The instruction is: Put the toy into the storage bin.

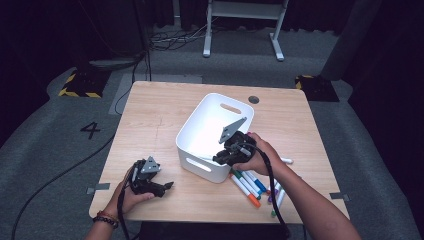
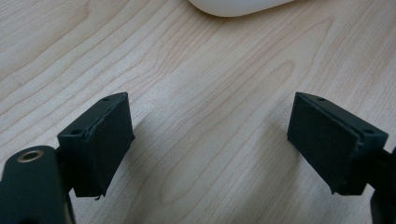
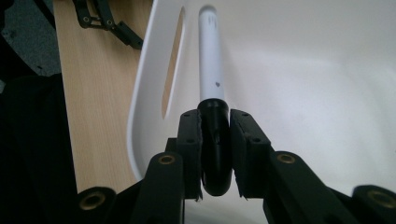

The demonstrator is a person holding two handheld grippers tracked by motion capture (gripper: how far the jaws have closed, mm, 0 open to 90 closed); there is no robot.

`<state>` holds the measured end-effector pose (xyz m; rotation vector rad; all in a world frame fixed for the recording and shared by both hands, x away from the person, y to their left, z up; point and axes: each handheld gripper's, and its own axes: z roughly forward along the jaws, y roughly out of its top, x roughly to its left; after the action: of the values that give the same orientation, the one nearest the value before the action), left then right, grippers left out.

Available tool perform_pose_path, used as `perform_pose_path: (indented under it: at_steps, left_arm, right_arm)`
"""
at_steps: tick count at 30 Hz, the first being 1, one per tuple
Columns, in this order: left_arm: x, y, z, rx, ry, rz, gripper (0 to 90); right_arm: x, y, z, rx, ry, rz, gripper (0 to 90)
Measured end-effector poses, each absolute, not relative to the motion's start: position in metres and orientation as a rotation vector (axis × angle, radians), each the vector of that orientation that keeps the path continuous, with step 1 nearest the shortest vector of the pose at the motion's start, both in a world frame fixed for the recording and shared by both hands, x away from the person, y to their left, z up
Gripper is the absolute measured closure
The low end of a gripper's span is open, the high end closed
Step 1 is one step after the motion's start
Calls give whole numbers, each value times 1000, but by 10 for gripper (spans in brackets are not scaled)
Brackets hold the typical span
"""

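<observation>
- High view: a white plastic bin [image 1: 200, 131] with rounded corners and slot handles is sitting mid-table [image 1: 150, 115] on light wood grain. The right gripper [image 1: 223, 156] is reaching over the bin's near rim. The left gripper [image 1: 167, 186] is resting low on the table, well apart from the bin. Loose markers [image 1: 248, 186] with coloured caps are lying just beside the bin's near right corner. I cannot tell from here whether the bin is holding anything.
- Left gripper view: the left gripper [image 2: 210, 140] is hanging with jaws wide apart, gripping nothing, bare wood between the flat black pads [image 2: 109, 142]. The bin's curved edge [image 2: 238, 5] is showing at the top.
- Right gripper view: the right gripper [image 3: 215, 135] is clamping a marker [image 3: 211, 70] by its black cap, the white barrel pointing down into the bin [image 3: 303, 74] along the smooth wall by a slot handle.
</observation>
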<state>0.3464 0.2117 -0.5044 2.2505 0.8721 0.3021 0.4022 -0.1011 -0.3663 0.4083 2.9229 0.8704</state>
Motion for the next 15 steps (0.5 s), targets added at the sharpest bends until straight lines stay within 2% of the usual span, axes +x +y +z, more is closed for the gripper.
perform_pose_path:
  at_steps: [5,15]
  left_arm:
    - [346,212,-504,2253,870,302,144]
    - [347,212,-504,2259,866,317,143]
  right_arm:
    - [403,-101,-367,403,2930,878,746]
    - [400,-129,-352,442,2778,1050,588]
